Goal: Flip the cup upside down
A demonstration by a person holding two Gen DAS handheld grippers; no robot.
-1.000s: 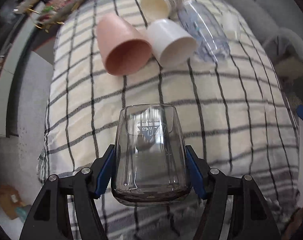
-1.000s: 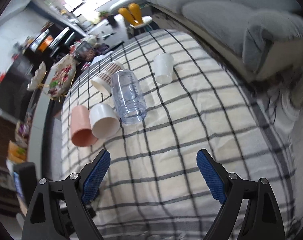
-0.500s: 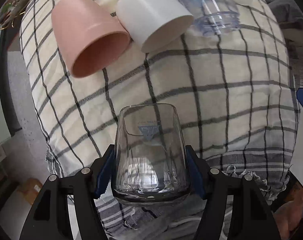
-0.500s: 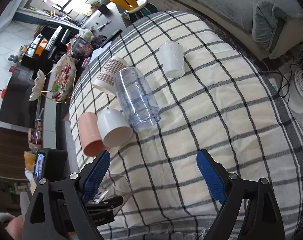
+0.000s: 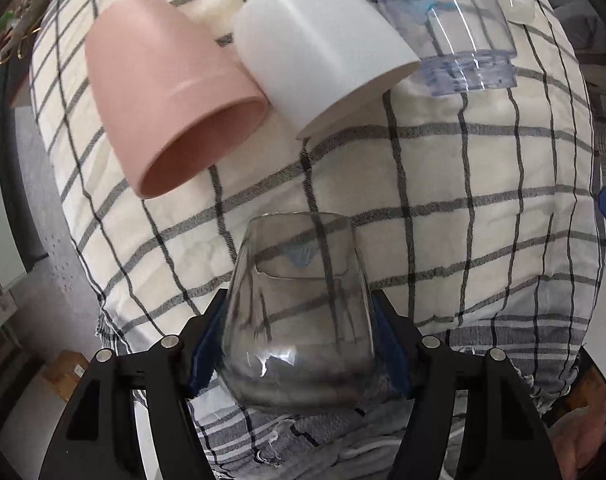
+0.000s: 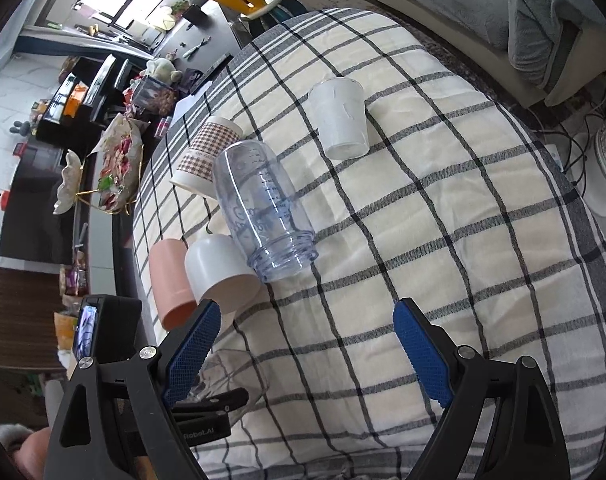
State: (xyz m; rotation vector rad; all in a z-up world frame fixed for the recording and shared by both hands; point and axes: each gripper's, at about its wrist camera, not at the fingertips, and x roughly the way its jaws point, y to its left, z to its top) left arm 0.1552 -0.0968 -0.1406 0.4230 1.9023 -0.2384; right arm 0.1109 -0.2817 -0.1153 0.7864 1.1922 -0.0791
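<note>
L gripper [image 5: 299, 344] fingers clamped on clear glass cup [image 5: 299, 312], held above near edge of checked cloth [image 5: 483, 184] on the surface, just short of pink cup [image 5: 171, 112]. Cup's narrow end points away; which end is the mouth, can't tell. Flip prob. mid-way; set-down left. R gripper [image 6: 307, 348] fingers wide, empty.

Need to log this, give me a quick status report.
Left claw shut on glass cup, over checked cloth. Right claw open, empty. Pink cup and white cup close ahead.
</note>
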